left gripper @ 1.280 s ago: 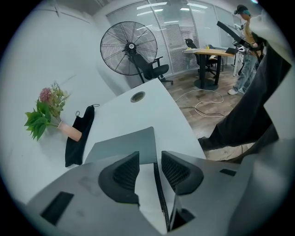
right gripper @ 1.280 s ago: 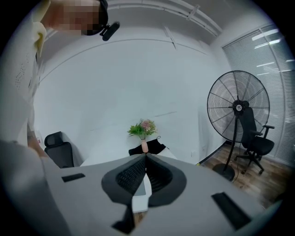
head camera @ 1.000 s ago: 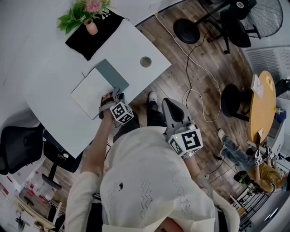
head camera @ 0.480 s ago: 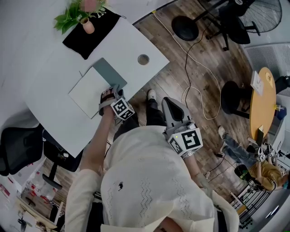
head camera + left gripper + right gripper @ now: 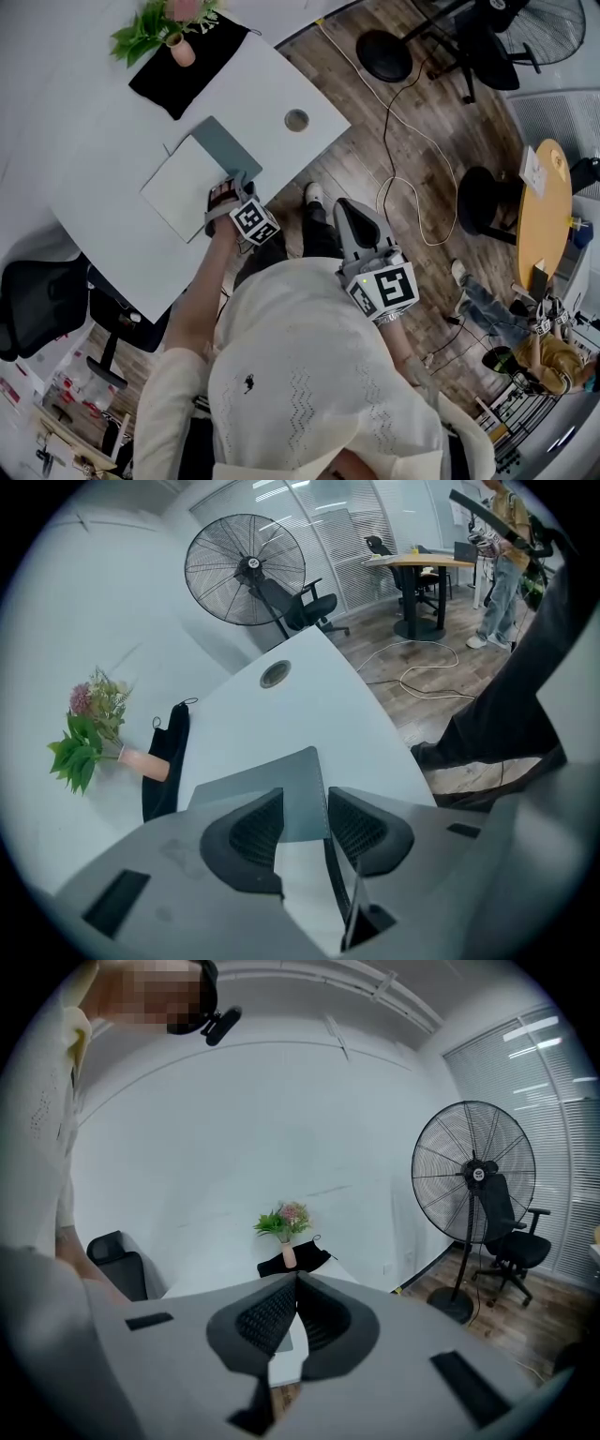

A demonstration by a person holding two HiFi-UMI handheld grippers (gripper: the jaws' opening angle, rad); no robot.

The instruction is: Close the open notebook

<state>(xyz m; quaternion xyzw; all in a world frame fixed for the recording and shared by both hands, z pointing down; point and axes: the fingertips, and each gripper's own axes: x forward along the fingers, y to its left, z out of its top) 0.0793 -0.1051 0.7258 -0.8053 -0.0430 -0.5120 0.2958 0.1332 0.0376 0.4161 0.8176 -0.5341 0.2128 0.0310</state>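
Left hand-held gripper [image 5: 304, 803]: jaws apart, nothing pinched, poised over the near edge of the open notebook [image 5: 185, 184]; white page beneath the gap, grey cover just ahead, probably to catch a leaf for folding. Right hand-held gripper [image 5: 296, 1288]: jaws together, empty, held well off the counter [image 5: 272, 89], seemingly idle.
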